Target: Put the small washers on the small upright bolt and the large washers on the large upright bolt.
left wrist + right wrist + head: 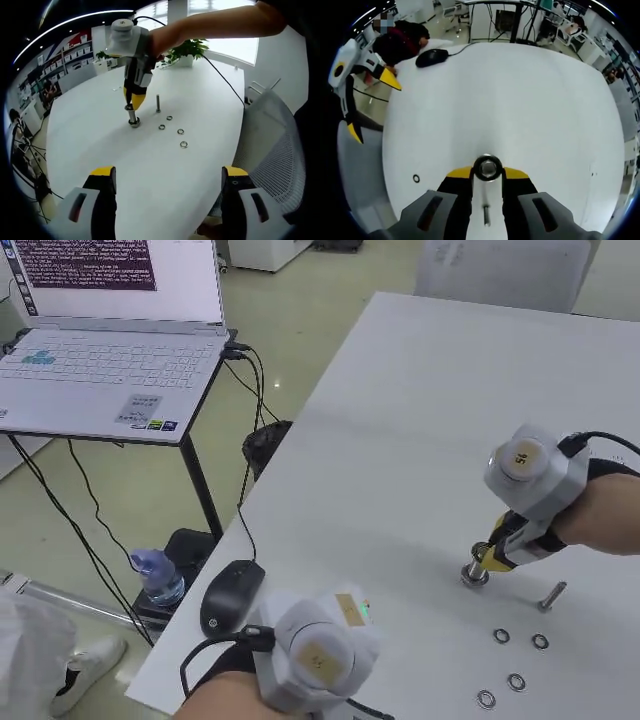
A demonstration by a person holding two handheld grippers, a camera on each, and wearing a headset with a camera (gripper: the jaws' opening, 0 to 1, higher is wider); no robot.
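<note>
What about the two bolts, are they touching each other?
Apart. The head view shows bare table between the large bolt and the small bolt; the left gripper view shows that gap too.

- We take this for an office or lab: a laptop (100, 360) on a stand (195, 475) beside the left edge of the white table (400, 420), and a mouse (230, 597) at its near corner.
- Shelves (70, 52) (blurred), a potted plant (187, 48) and a mesh chair (272, 135) surround it.
</note>
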